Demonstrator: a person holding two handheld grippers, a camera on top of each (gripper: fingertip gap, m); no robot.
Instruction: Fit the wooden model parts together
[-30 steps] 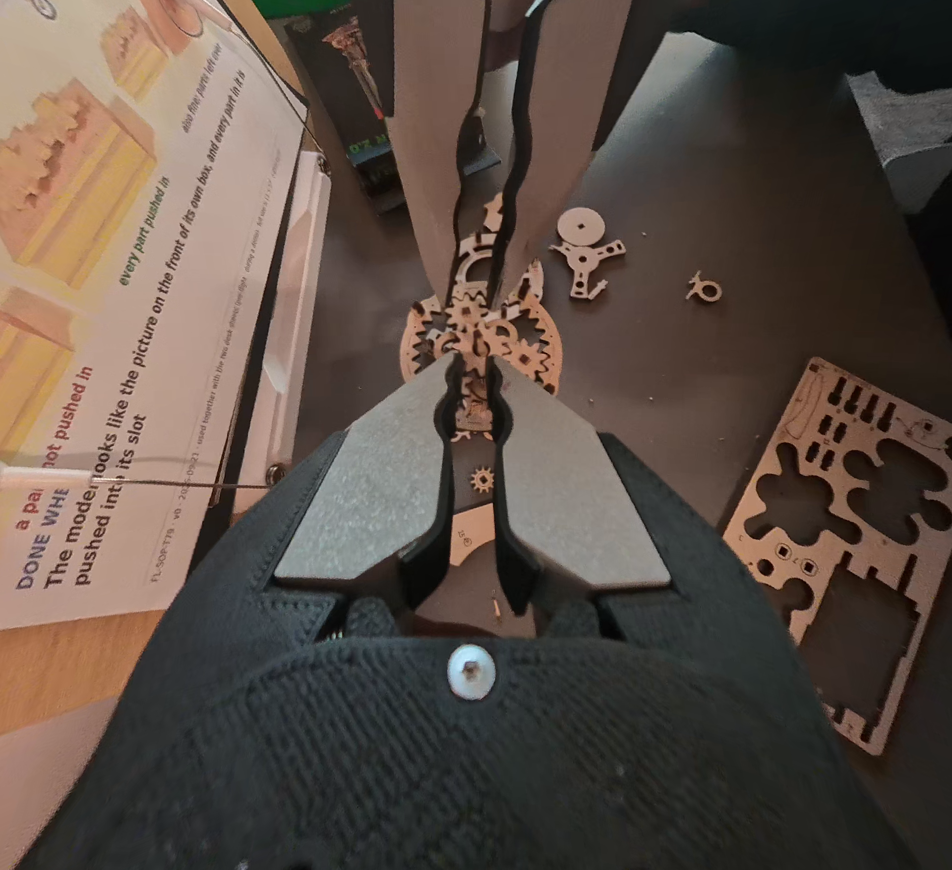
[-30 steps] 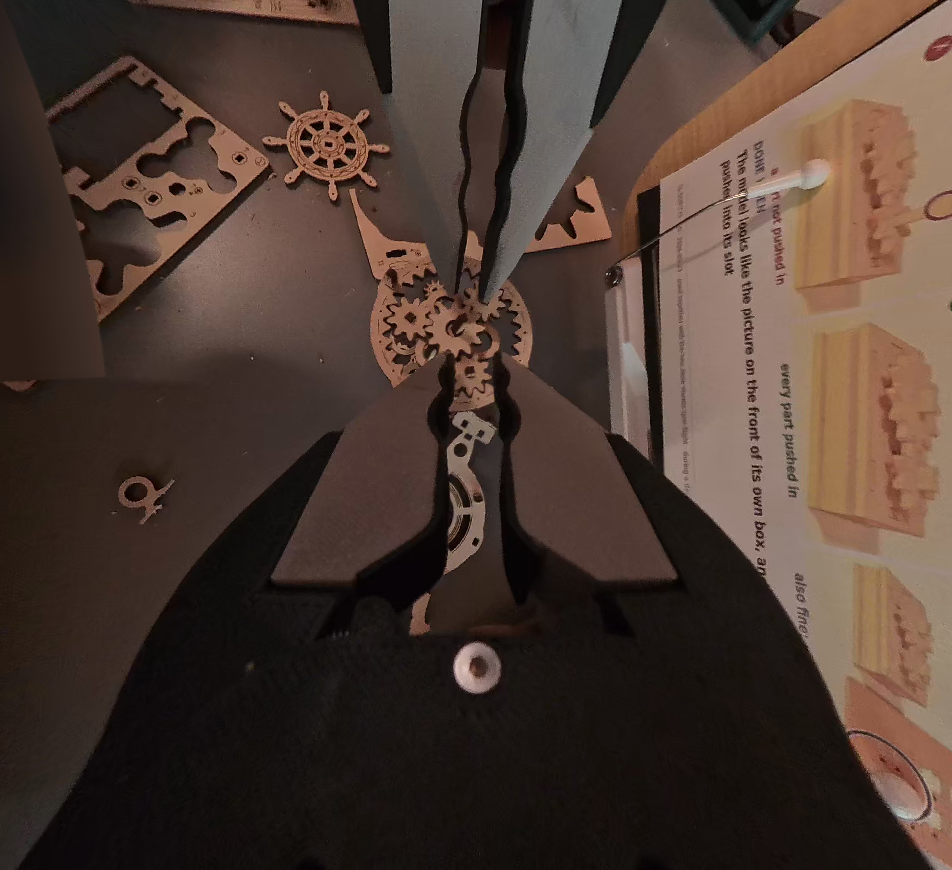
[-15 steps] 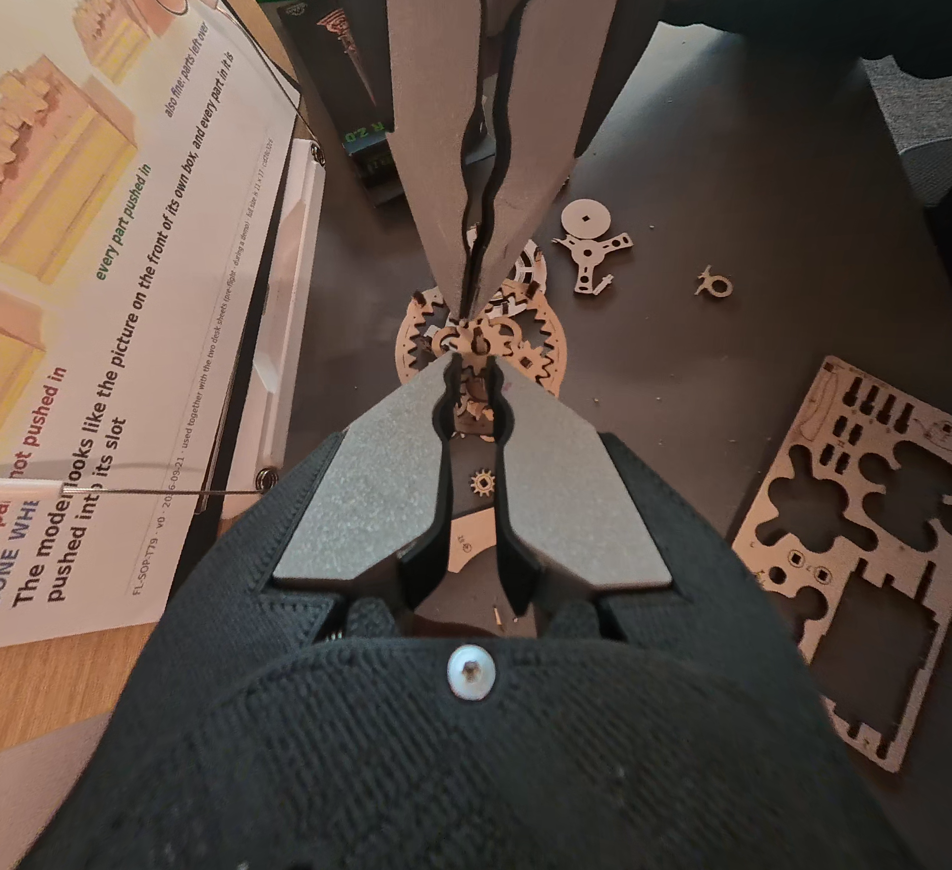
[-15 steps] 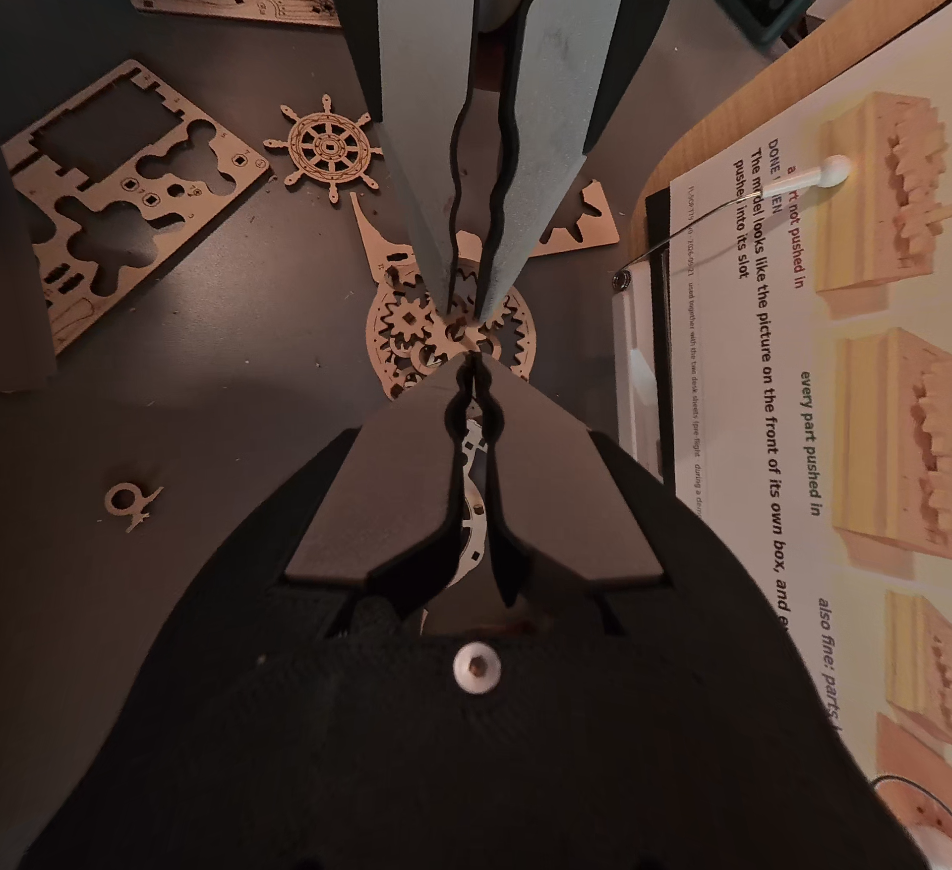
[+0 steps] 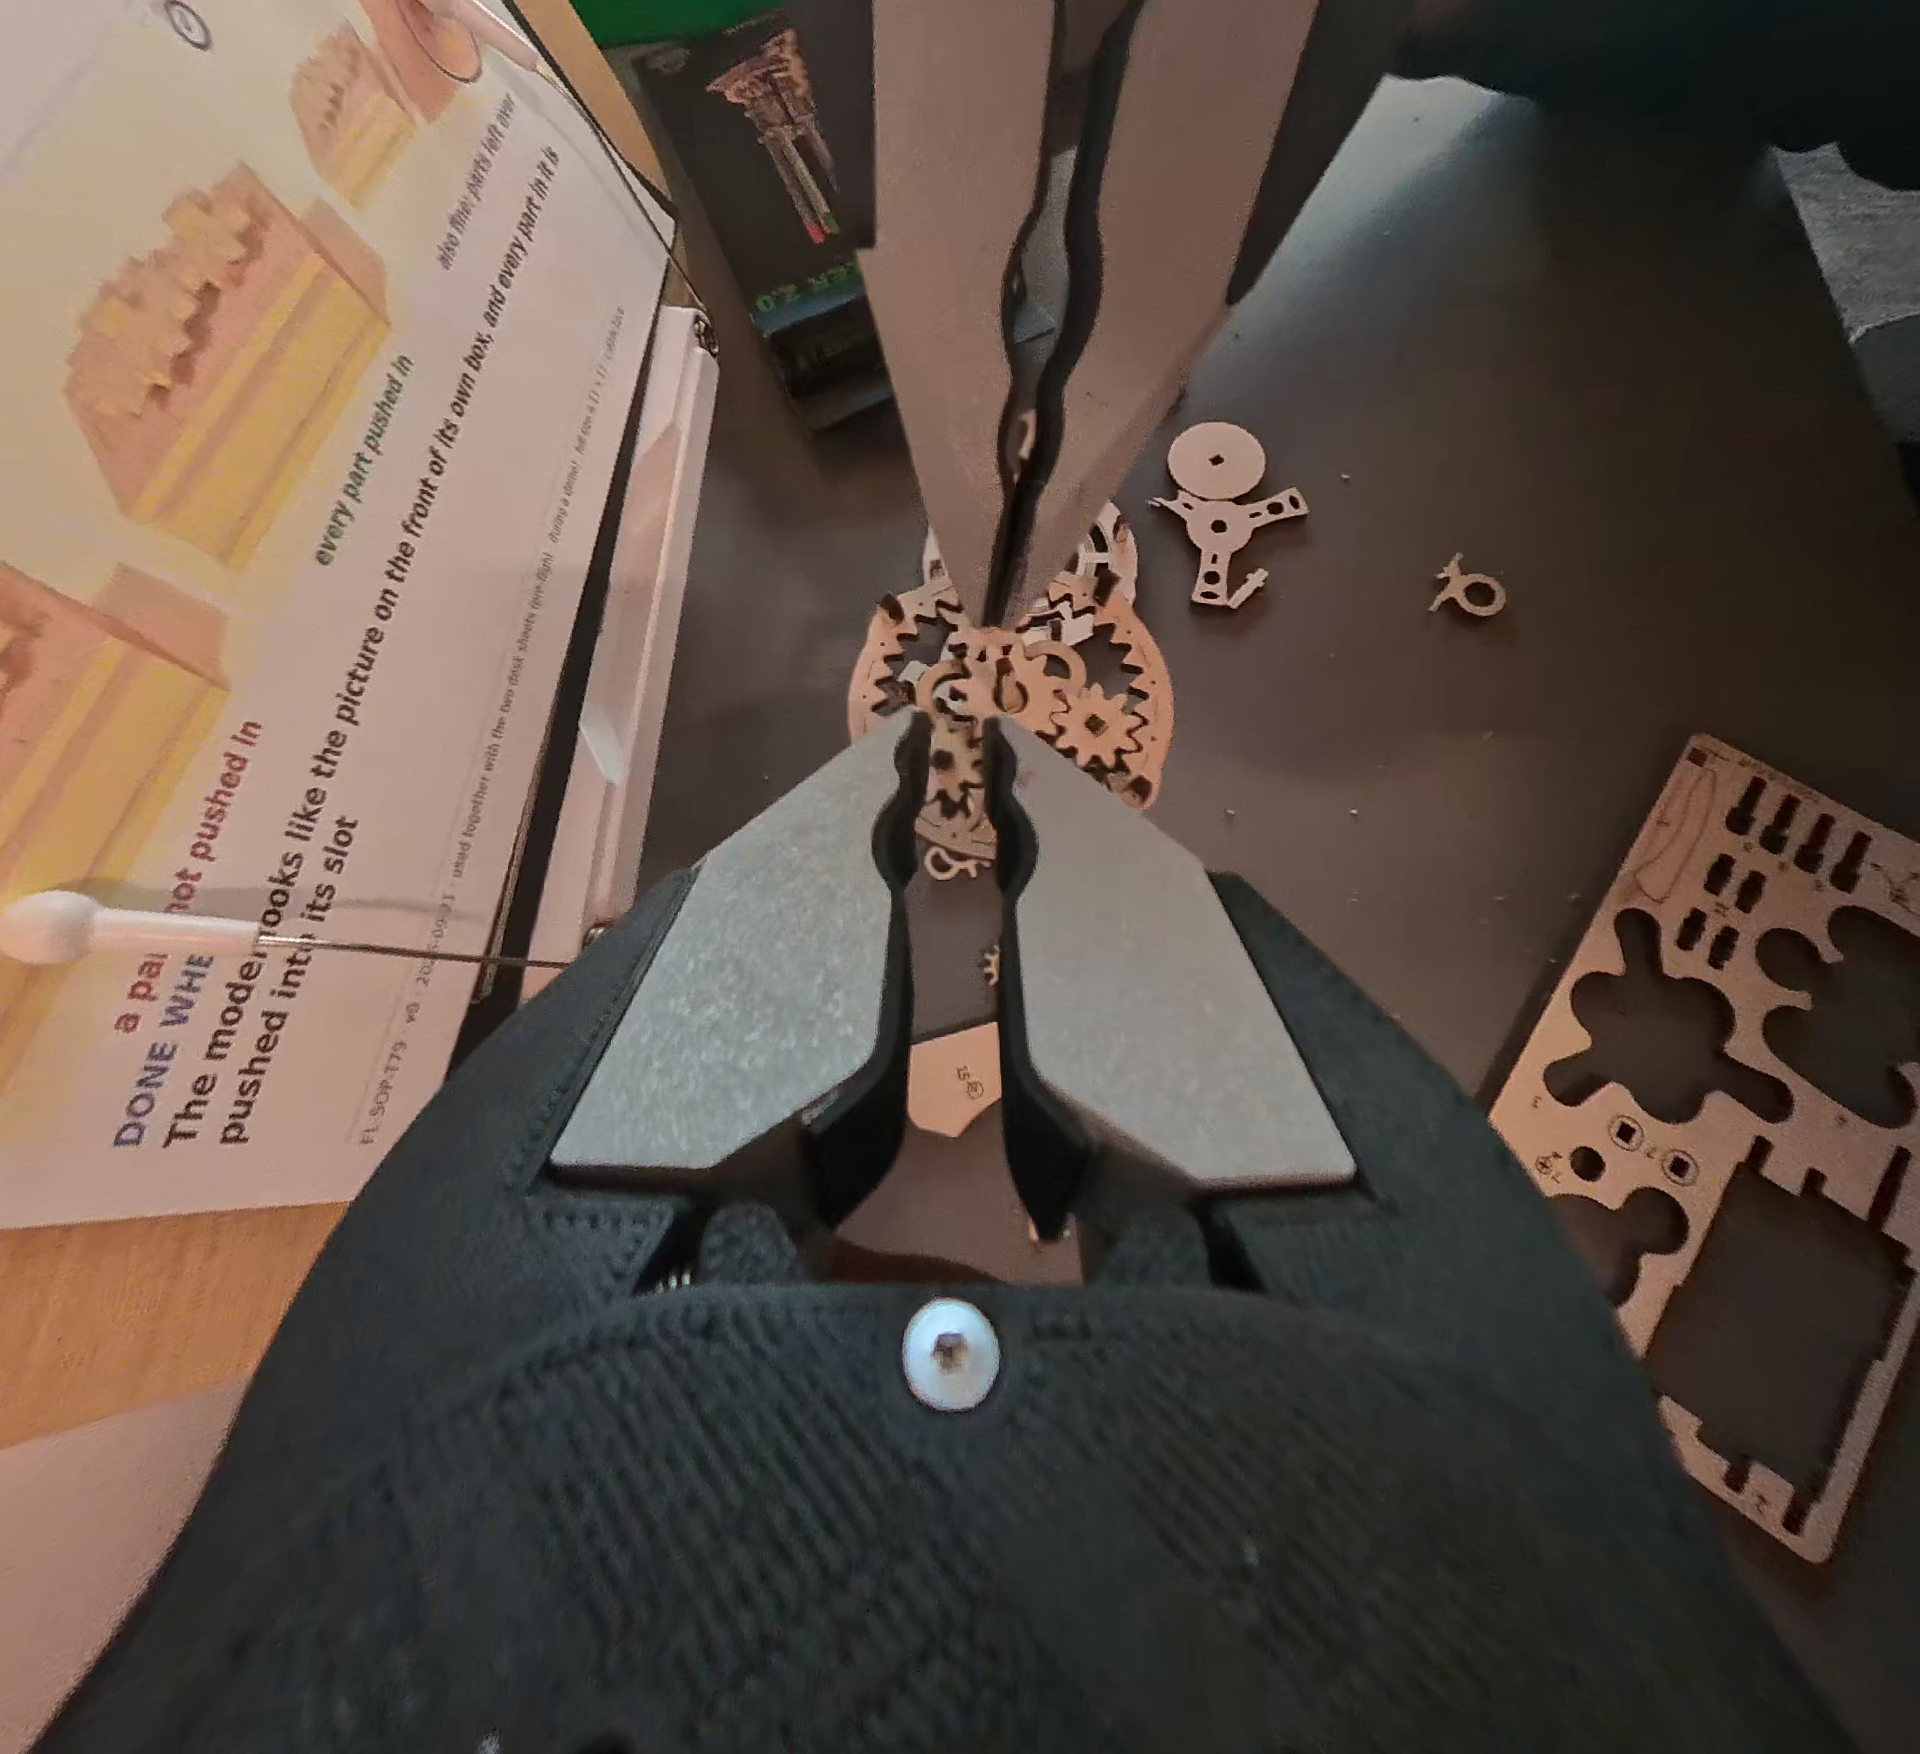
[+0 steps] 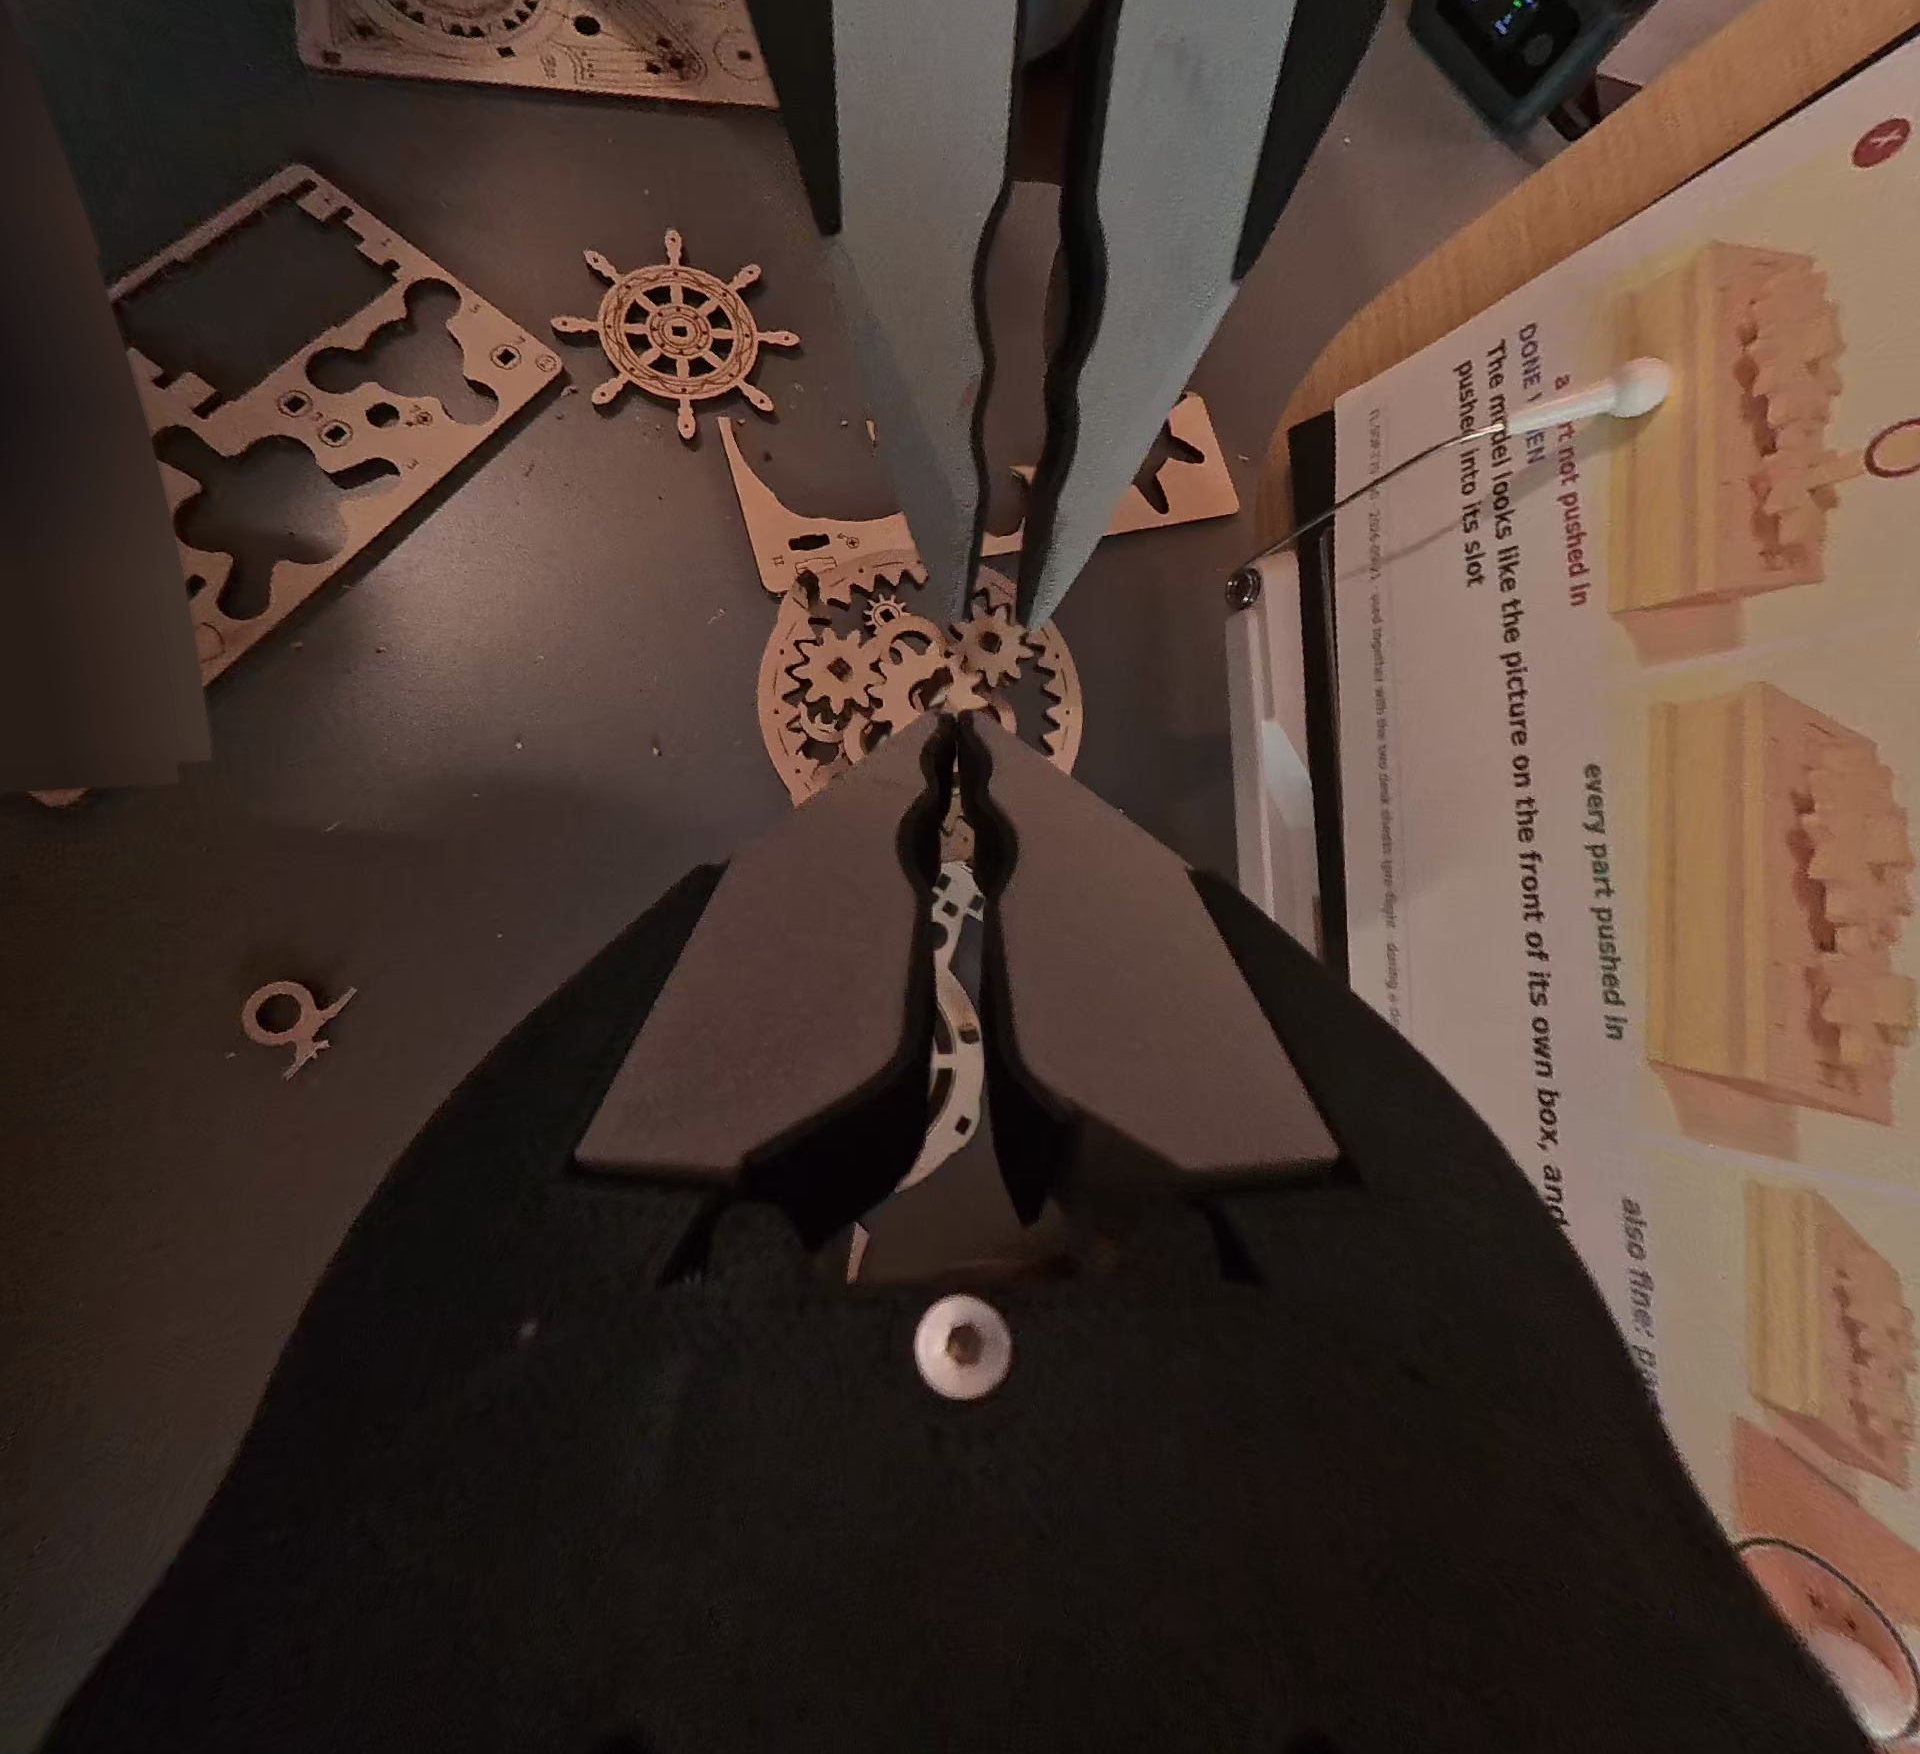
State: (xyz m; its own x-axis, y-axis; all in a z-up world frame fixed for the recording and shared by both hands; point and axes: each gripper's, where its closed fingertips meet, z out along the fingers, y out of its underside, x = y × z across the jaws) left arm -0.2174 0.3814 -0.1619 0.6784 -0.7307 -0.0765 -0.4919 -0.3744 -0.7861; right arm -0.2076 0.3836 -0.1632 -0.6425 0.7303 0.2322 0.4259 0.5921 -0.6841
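Both grippers meet tip to tip over the gear model [image 5: 1013,696] lying on the table [image 5: 1507,354], likely steadying it. The left gripper [image 5: 954,730] is slightly spread; the right gripper [image 6: 958,730] is pressed nearly together, seemingly pinching a small gear [image 6: 990,648] to seat it.

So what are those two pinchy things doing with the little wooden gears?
A person is holding a tool in each hand over a wooden gear model on the table. The left tool and right tool point tip to tip at its middle gears. The right one is closed, the left slightly open. Other wooden pieces lie loose.
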